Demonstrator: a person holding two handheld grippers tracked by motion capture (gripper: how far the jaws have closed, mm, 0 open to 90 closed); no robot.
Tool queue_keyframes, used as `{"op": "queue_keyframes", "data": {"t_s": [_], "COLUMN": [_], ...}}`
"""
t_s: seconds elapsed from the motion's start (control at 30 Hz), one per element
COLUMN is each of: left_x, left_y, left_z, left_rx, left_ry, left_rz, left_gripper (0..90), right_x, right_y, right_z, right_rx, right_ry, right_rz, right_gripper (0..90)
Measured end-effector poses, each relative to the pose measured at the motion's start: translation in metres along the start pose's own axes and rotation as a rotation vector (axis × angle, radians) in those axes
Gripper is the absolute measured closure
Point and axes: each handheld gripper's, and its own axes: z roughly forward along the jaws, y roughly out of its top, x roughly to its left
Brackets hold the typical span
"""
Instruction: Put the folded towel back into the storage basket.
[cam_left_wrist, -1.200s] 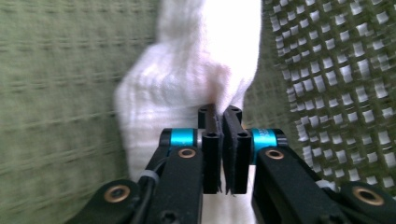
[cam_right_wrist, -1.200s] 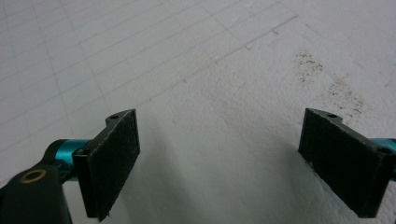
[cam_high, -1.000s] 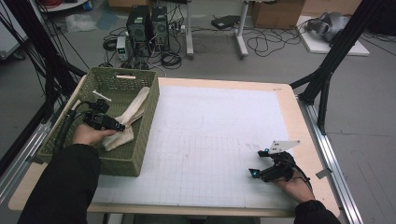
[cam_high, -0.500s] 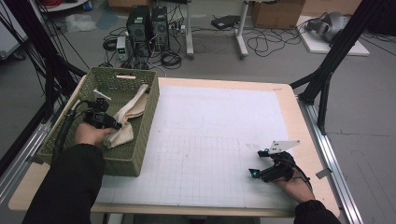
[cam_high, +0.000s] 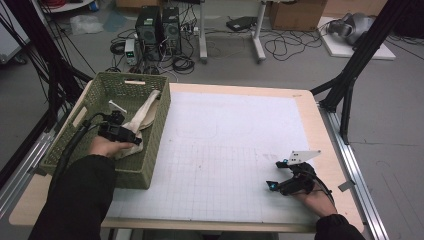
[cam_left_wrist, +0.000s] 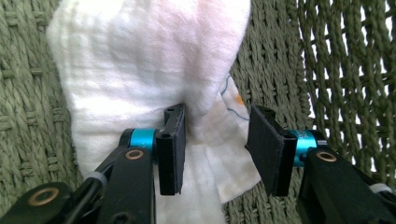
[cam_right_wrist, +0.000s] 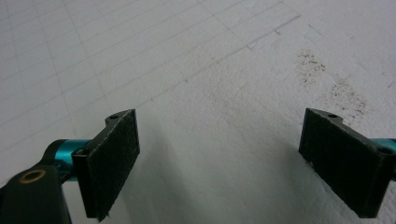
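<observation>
— Where do we have the cloth (cam_left_wrist: 140, 60)?

— Down in the green woven basket (cam_high: 100, 165), at the counter's (cam_high: 240, 150) left edge. Our left gripper (cam_left_wrist: 215, 144) straddles a raised fold, fingers (cam_left_wrist: 171, 149) spread, one pad touching it, so closing should pinch that ridge.

— And our right gripper (cam_right_wrist: 224, 158)?

— Resting low over the white mat (cam_high: 235, 125), fingers released, holding nothing, well apart from the basket, probably waiting for the cloth.

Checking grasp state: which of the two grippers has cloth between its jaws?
The left gripper, down in the green woven basket: a fold of the white cloth sits between its open jaws. The right gripper is open over the bare white mat.
</observation>
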Motion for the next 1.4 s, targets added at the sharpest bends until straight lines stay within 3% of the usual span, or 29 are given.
{"op": "queue_keyframes", "data": {"t_s": [0.13,0.17,0.23,0.37,0.47,0.57,0.67,0.73,0.8,0.83,0.9,1.0,1.1,1.2,1.3,1.4], "left_x": [-0.023,-0.027,-0.026,-0.027,-0.03,-0.033,-0.032,-0.031,-0.03,-0.03,-0.029,-0.026,-0.026,-0.025,-0.023,-0.022], "left_y": [0.006,0.007,0.007,0.005,0.005,0.0,-0.004,-0.004,-0.003,-0.002,-0.001,-0.002,-0.005,-0.002,0.001,0.001], "left_z": [0.006,0.007,0.005,-0.005,-0.014,-0.018,-0.011,-0.007,-0.009,-0.012,-0.017,-0.013,-0.004,-0.002,-0.007,-0.003], "left_rx": [0.073,0.082,0.085,0.114,0.158,0.241,0.242,0.226,0.197,0.187,0.15,0.164,0.168,0.149,0.042,0.042], "left_ry": [0.213,0.243,0.23,0.187,0.172,0.11,0.072,0.054,0.0,-0.006,0.008,0.058,0.075,0.052,0.041,0.047], "left_rz": [0.176,0.203,0.192,0.208,0.229,0.233,0.214,0.212,0.206,0.207,0.205,0.214,0.216,0.184,0.15,0.145], "left_gripper": [74.6,81.6,86.0,87.1,87.2,87.1,79.8,73.8,67.6,67.6,67.9,70.6,81.2,87.2,87.3,83.8], "right_x": [0.0,0.0,0.0,-0.001,-0.001,0.0,0.0,0.0,0.0,0.0,0.0,0.0,0.0,0.001,0.0,0.0], "right_y": [0.0,0.0,0.0,0.0,0.0,0.0,0.0,0.0,0.0,0.0,0.0,0.0,0.0,0.0,0.0,0.001], "right_z": [0.0,0.0,0.0,0.0,0.0,-0.001,0.0,0.0,0.0,0.0,0.0,0.0,0.0,0.0,0.0,0.0], "right_rx": [0.002,0.002,0.0,-0.006,-0.006,-0.002,-0.003,-0.003,-0.005,-0.005,-0.004,-0.003,-0.003,-0.001,-0.003,-0.002], "right_ry": [-0.003,-0.003,0.003,0.007,0.007,0.006,0.01,0.007,0.013,0.013,0.014,0.012,0.007,0.008,0.006,0.007], "right_rz": [-0.002,-0.001,0.0,-0.001,0.0,0.001,-0.002,-0.007,-0.004,-0.005,0.0,-0.002,-0.006,-0.003,-0.009,-0.004], "right_gripper": [11.5,11.5,11.5,11.5,11.5,11.5,11.5,11.5,11.5,11.5,11.5,11.5,11.5,11.5,11.5,11.5]}}
